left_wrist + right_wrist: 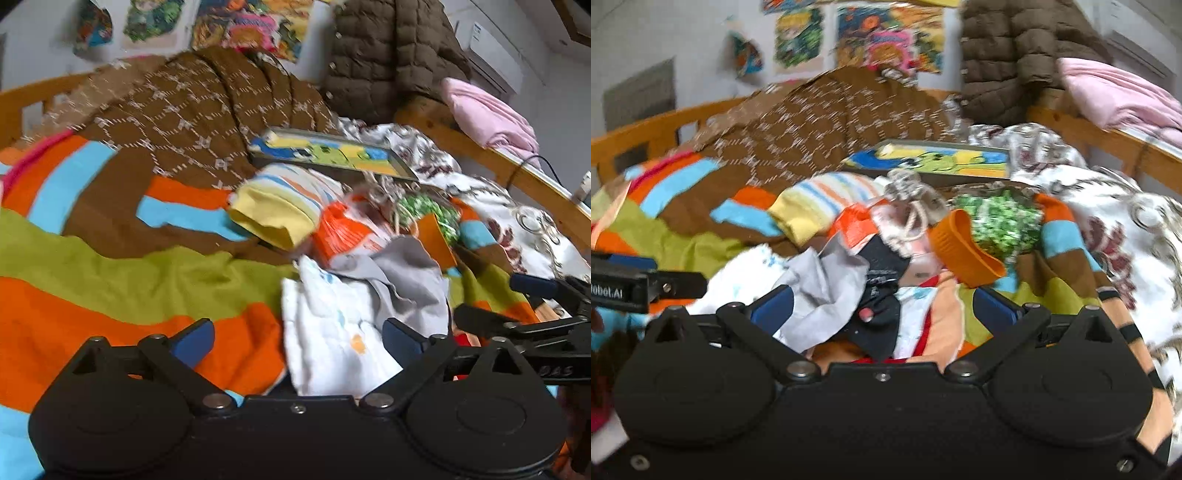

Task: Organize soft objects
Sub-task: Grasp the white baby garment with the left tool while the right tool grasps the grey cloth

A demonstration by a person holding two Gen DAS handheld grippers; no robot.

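A bed (480,147) with a wooden rail fills both views, its striped blanket (110,288) spread as the sorting surface. In the centre lies a loose heap of soft objects (849,266), apparently dumped together and not yet sorted. A white cloth (332,332) sits lower centre in the left view, between the wide, empty jaws of the left tool (299,339). The right tool (882,306) also stands wide, holding nothing, over a grey cloth (820,295).
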